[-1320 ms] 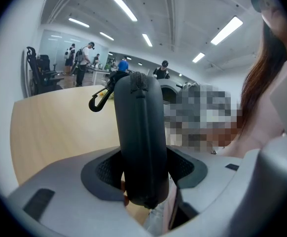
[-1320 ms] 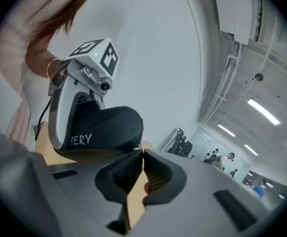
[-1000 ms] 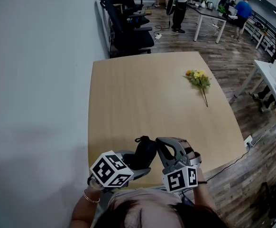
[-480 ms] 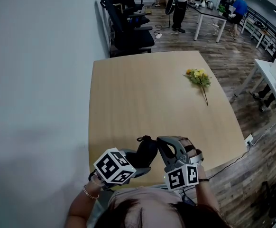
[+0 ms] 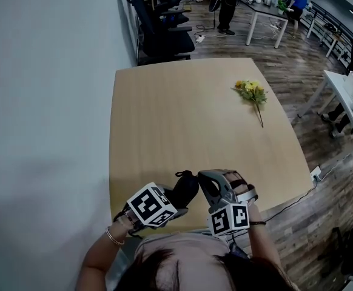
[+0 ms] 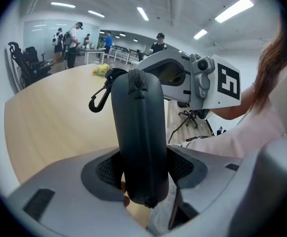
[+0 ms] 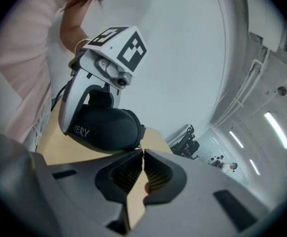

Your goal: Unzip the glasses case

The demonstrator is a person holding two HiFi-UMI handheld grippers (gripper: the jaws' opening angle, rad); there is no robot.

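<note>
The left gripper [image 6: 144, 168] pinches the black zippered hard-shell glasses case [image 6: 136, 132], which juts out ahead of its jaws (white letters "ERY" on its side). The right gripper [image 7: 142, 156] is pressed together, its tips at the case's seam.

Ceiling light strips [image 6: 234, 9] flood the office with cool, even light and burn out to white glare in the left gripper view. The head view is dimmer, its wall [image 5: 43, 102] greying toward the lower corner. Both gripper views bow into black vignetted corners; the glasses case [image 6: 138, 142] looks nearly silhouetted, distant people [image 6: 74, 38] seemingly soft.
</note>
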